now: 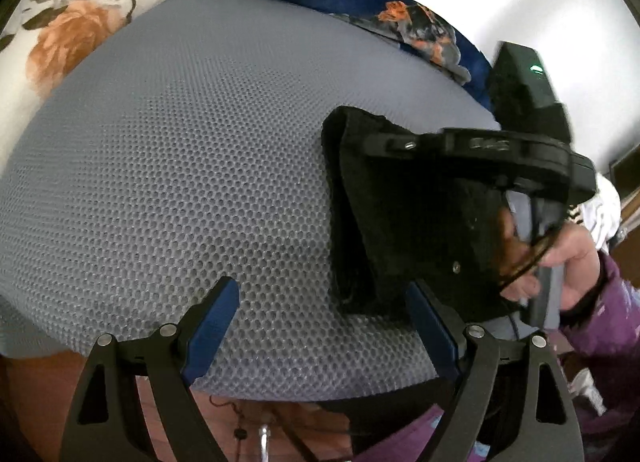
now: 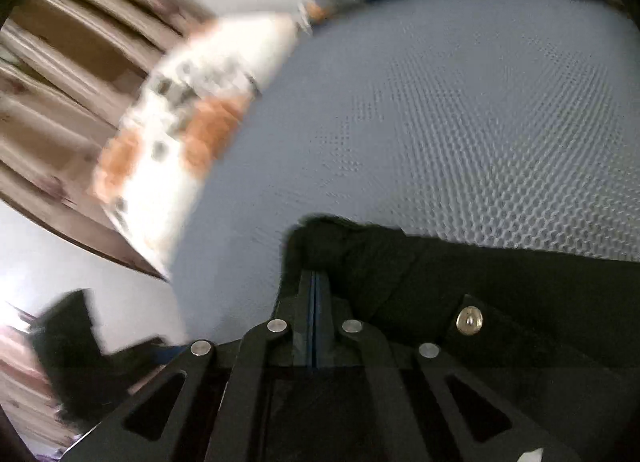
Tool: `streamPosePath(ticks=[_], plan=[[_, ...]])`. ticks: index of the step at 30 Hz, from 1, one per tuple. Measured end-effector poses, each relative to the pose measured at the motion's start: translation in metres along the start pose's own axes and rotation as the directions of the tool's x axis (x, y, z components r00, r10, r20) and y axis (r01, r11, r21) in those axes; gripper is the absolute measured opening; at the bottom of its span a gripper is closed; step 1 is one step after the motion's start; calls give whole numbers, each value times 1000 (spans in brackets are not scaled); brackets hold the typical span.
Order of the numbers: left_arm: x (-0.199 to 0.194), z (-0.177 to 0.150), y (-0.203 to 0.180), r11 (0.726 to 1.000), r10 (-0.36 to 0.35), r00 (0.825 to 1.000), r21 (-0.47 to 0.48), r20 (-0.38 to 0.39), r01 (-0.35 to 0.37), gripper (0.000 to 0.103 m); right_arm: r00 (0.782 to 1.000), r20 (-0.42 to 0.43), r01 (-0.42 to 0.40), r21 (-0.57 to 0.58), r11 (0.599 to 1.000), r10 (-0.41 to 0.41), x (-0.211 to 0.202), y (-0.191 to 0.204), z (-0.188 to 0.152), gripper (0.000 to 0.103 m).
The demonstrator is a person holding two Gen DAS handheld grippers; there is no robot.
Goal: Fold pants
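Grey mesh mat [image 1: 180, 166] spreads under us. Our right gripper [image 2: 316, 282], jaws pinched on the black pants [image 1: 360, 222], holds them at the mat's right; our left gripper [image 1: 324, 322] gapes empty.

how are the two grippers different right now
The left gripper has its jaws wide apart with nothing between them, above the grey mat. The right gripper has its jaws closed together, pinching the black pants. Seen from the left wrist, the left gripper sits at the mat's near edge, while the right gripper reaches in from the right side, gripped by a hand. Both have black frames and blue pads.
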State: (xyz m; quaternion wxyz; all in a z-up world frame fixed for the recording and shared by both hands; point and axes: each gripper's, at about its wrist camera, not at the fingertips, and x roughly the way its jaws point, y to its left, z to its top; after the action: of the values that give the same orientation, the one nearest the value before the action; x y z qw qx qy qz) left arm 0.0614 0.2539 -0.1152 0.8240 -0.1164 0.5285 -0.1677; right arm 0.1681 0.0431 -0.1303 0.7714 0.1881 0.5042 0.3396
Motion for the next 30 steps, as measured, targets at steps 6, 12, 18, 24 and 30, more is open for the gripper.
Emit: streamPosePath(ticks=[6, 12, 18, 24, 30], plan=[[6, 24, -1, 989, -148, 989, 12, 0, 148, 85, 986, 155, -47, -61, 997, 56, -108, 3, -45, 19], [52, 54, 4, 951, -307, 943, -5, -133, 309, 85, 987, 158, 9, 38, 999, -15, -182, -37, -118, 33], [78, 78, 10, 905, -422, 892, -12, -163, 426, 85, 978, 208, -5, 191, 982, -36, -216, -69, -155, 37], [85, 89, 0, 929, -360, 910, 16, -205, 370, 56, 967, 253, -59, 220, 974, 1, -218, -74, -146, 49], [76, 80, -19, 968, -215, 967, 103, -139, 230, 28, 967, 254, -73, 225, 972, 14, -210, -74, -142, 52]])
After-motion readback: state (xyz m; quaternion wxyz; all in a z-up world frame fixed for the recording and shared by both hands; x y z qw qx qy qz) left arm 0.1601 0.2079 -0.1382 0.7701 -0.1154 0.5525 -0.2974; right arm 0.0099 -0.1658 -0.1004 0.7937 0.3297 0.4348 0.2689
